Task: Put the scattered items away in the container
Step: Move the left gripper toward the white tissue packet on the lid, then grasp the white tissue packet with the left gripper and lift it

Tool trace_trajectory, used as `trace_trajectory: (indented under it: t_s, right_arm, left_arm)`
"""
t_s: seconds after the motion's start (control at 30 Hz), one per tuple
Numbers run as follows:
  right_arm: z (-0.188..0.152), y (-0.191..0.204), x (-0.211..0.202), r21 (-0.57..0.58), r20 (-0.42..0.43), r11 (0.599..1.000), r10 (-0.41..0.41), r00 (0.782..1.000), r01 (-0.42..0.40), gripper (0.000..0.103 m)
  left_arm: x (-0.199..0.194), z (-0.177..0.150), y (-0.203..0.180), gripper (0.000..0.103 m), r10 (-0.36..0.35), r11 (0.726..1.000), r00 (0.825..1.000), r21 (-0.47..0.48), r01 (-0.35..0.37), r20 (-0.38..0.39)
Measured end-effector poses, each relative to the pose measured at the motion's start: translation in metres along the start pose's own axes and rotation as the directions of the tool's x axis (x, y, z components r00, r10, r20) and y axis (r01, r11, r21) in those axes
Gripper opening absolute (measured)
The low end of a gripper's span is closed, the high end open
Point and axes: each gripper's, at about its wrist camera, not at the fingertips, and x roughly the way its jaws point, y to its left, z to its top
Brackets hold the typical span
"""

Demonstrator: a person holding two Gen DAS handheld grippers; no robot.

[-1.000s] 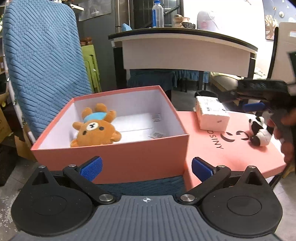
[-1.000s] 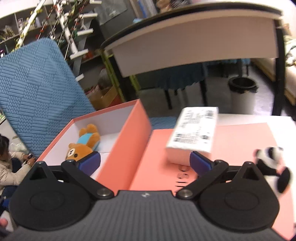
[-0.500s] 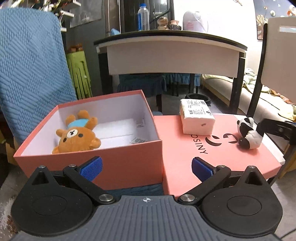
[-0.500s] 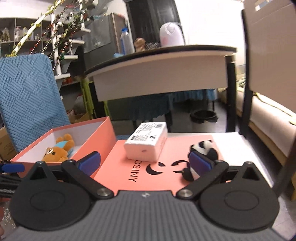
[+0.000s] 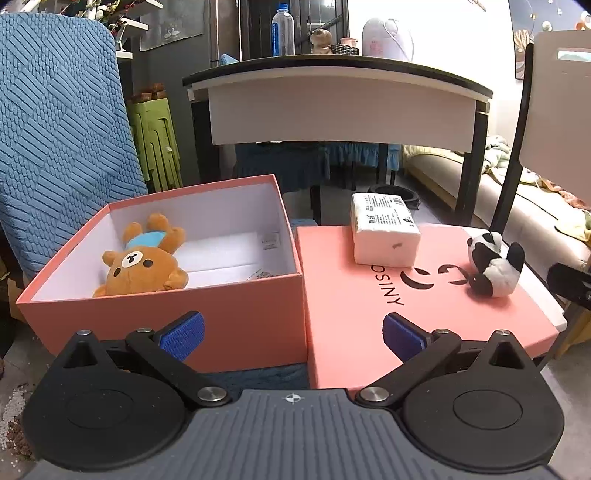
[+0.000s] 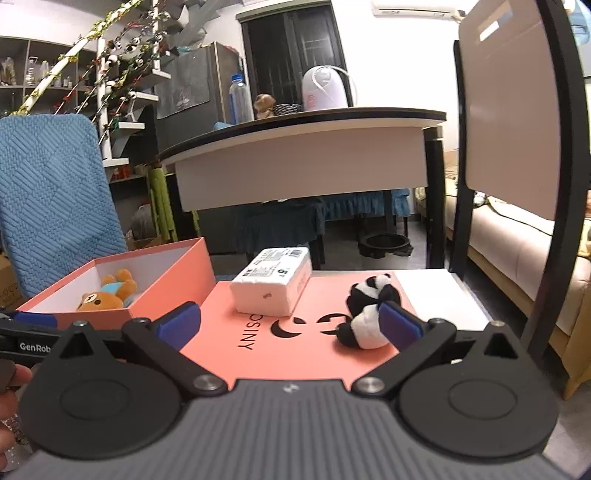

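So we hold both left gripper [image 5: 291, 332] and right gripper [image 6: 290, 323] wide, gripping nothing; bear [image 5: 142, 260] lies in the box [image 5: 221, 321] at left, tissue pack [image 5: 384, 234] and panda [image 5: 495, 264] sit right on its lid [image 5: 351, 295], likely next to go in; table [image 5: 332, 107] far behind

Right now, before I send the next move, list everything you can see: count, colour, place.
box: 1, salmon pink, white inside, open, left.
bear plush: 1, brown with blue top, lying inside the box.
lid: 1, salmon pink with dark lettering, flat, right of the box.
tissue pack: 1, white, on the lid's far part.
panda plush: 1, black and white, on the lid's right part.
desk: 1, white with dark top, behind.
bottle: 1, clear with blue cap, on the desk.
blue chair cover: 1, far left.
left claw: open, empty.
right claw: open, empty, panda plush near its right finger.
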Motion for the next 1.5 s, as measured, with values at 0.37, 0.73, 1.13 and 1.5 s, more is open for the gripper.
trace_trajectory:
  t_s: [0.37, 0.73, 1.13, 1.5]
  right_arm:
    - [-0.004, -0.019, -0.008, 0.047, -0.023, 0.995, -0.084, 0.996, 0.085, 0.103]
    - [-0.019, -0.042, -0.028, 0.157, -0.036, 0.980, -0.117, 0.992, 0.121, 0.103]
    - [-0.046, -0.064, -0.046, 0.192, -0.123, 0.970, -0.126, 0.984, 0.149, 0.103]
    - [-0.054, -0.067, -0.055, 0.187, -0.137, 0.967, -0.151, 0.979, 0.175, 0.103]
  left_arm:
    - [0.002, 0.006, -0.029, 0.103, -0.042, 0.996, 0.997, 0.079, 0.037, 0.060]
    - [0.046, 0.034, -0.079, 0.103, -0.063, 0.987, 0.992, 0.154, 0.047, 0.106]
    - [0.160, 0.078, -0.129, 0.103, -0.029, 0.988, 0.999, 0.153, 0.025, 0.023]
    - [0.223, 0.087, -0.137, 0.103, -0.026, 0.988, 0.992, 0.145, 0.045, -0.125]
